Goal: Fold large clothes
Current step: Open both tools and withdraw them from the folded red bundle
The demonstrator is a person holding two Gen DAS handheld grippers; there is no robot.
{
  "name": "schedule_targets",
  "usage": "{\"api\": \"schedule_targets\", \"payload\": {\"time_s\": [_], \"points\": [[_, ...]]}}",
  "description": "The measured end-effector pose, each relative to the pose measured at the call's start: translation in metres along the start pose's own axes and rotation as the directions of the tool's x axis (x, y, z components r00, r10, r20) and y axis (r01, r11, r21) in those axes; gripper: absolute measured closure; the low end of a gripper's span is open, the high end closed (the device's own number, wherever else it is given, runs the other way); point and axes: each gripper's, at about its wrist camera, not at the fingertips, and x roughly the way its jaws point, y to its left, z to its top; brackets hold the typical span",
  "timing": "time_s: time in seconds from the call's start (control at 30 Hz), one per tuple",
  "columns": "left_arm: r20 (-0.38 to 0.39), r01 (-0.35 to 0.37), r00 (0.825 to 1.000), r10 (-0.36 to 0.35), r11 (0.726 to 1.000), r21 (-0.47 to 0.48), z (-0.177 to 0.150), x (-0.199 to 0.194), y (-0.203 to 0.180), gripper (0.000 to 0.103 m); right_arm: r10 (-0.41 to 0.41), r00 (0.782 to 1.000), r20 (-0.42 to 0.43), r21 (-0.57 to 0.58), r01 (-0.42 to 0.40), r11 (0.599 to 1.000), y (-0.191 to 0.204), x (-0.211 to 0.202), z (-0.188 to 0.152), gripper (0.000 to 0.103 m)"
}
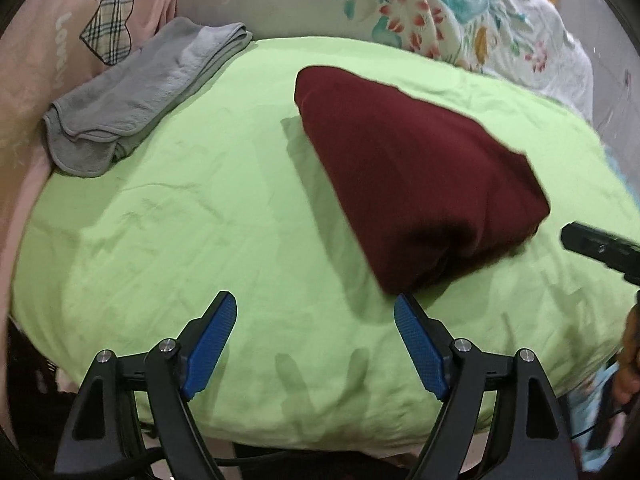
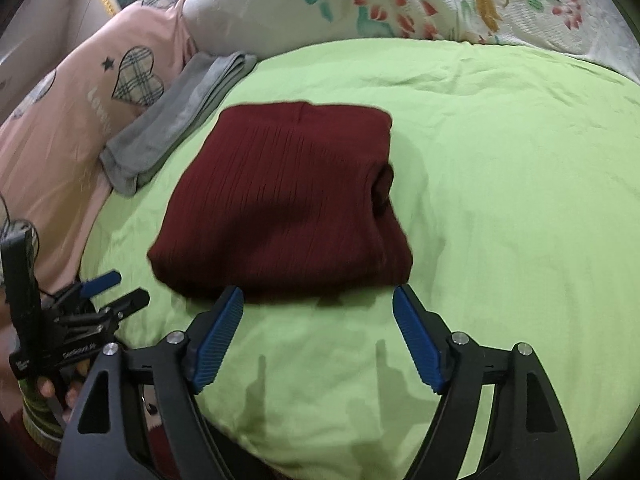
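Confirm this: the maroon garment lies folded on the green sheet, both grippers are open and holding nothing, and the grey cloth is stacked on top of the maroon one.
Not quite. The grey cloth is not on the maroon garment; it lies apart, beside the pink pillow, as the right wrist view shows. The rest holds: the garment is folded on the green sheet, with left gripper and right gripper open and empty.

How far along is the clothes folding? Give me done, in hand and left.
Done: the maroon garment lies folded into a compact bundle on the green sheet, and a grey garment lies folded by the pink pillow. In hand: nothing; the left gripper and right gripper are both open and empty. Left: no unfolded clothes show in either view.
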Motion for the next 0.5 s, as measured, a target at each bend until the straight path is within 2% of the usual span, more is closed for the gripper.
{"api": "schedule_targets", "payload": {"time_s": [0.27, 0.5], "points": [[-0.025, -0.055, 0.998, 0.056, 0.996, 0.064, -0.026, -0.006, -0.009, 0.021, -0.029, 0.997, -0.069, -0.045, 0.026, 0.999, 0.003, -0.002, -0.035, 0.024], [-0.038, -0.069, 0.997, 0.073, 0.992, 0.109, -0.028, -0.008, -0.019, 0.021, -0.035, 0.994, -0.106, -0.064, 0.028, 0.998, 0.004, 0.0, -0.047, 0.024]]}}
